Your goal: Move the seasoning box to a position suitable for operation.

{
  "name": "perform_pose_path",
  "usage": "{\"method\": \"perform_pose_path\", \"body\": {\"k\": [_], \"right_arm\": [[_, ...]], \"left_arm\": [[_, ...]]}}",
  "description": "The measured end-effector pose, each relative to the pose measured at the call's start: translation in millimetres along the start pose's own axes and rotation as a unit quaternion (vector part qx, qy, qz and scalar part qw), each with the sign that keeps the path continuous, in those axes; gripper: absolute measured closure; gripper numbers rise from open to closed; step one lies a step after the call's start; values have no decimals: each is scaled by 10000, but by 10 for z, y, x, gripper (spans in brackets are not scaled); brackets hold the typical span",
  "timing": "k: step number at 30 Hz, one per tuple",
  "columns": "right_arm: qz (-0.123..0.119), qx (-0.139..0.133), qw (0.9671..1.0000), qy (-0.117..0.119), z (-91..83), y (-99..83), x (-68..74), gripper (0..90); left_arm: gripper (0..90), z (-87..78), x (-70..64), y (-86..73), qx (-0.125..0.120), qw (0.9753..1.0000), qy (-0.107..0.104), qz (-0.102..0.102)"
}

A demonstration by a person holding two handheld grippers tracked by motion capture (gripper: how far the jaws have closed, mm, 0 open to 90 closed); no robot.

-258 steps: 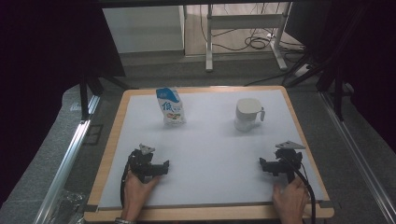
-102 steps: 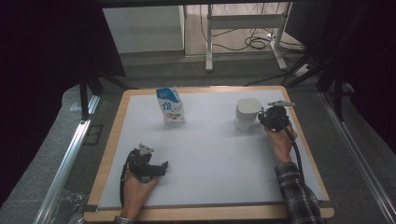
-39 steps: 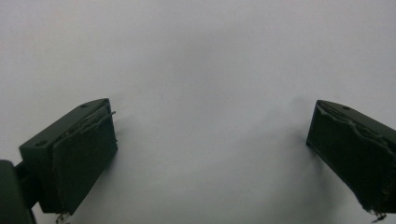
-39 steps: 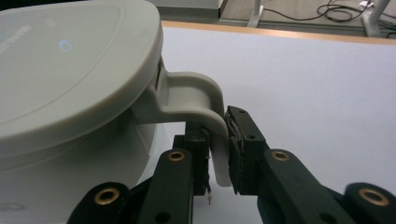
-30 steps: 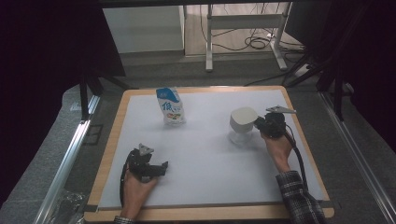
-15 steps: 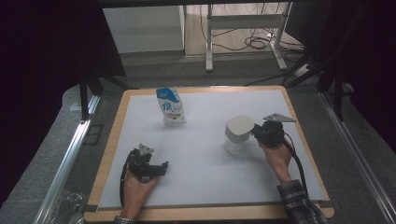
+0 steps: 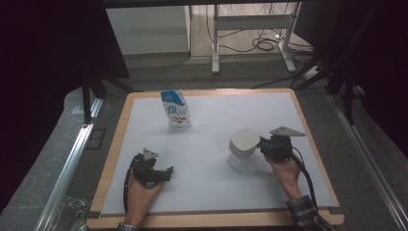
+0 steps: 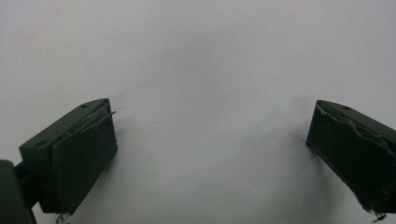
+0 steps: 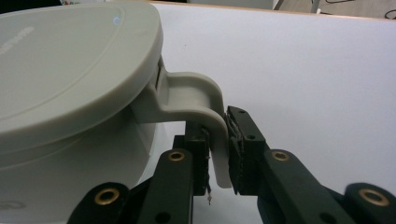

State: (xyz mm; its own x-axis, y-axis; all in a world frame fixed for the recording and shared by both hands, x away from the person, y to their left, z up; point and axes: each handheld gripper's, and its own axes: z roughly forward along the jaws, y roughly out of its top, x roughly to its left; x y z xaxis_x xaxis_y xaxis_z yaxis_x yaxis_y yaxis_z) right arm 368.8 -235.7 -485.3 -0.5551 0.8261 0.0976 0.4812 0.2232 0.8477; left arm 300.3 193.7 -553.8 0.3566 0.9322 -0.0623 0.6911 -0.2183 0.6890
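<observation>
Right gripper (image 9: 218, 154): jaws closed on the lower end of the handle (image 9: 198, 100) of a lidded pale-grey jug (image 7: 243, 147); the handle tab sits pinched between the two pads. In the high view this gripper (image 7: 269, 146) is level with the jug's right side, hand behind it.

Jug position: right half of the counter (image 7: 211, 192), roughly mid-depth, well inside the wooden border. Body looks translucent below the opaque lid (image 9: 70, 70); contents cannot be read.

Jug attitude: in the high view the lid faces slightly up and left, so the jug seems a little tilted; whether its base rests on the sheet or is lifted just clear, I cannot tell.

Left gripper (image 7: 153, 172): jaws wide apart, nothing between them; in the left gripper view (image 8: 210, 149) just bare white counter between the pads. It rests low at the front left, well apart from everything.

Other item: a white and blue pouch (image 7: 175, 109) with printed characters stands upright near the far edge, left of centre, untouched and well apart from the jug.

Done, as judged: the grasp on the jug handle is secure and the jug is in hand.

Left, as judged: carry or set the jug at its destination, then release. The pouch is not handled yet; opening or pouring it may follow, likely needing the left gripper.

Risk note: the grip is on a thin handle end only; the jug could swing about it.
</observation>
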Motion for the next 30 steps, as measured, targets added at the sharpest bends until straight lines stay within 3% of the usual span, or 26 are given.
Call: {"method": "perform_pose_path", "body": {"k": [14, 25, 30], "right_arm": [[-64, 32, 10000, -41, -20, -184, 3, 788], [-108, -6, 9999, 89, -50, -225, -21, 764], [-109, 34, 9998, 167, -72, -223, -22, 707]], "left_arm": [[12, 0, -2, 0, 1, 10000, 8, 8], [10, -2, 4, 6, 43, 10000, -18, 8], [9, -6, 18, 5, 59, 9999, -73, 76]]}}
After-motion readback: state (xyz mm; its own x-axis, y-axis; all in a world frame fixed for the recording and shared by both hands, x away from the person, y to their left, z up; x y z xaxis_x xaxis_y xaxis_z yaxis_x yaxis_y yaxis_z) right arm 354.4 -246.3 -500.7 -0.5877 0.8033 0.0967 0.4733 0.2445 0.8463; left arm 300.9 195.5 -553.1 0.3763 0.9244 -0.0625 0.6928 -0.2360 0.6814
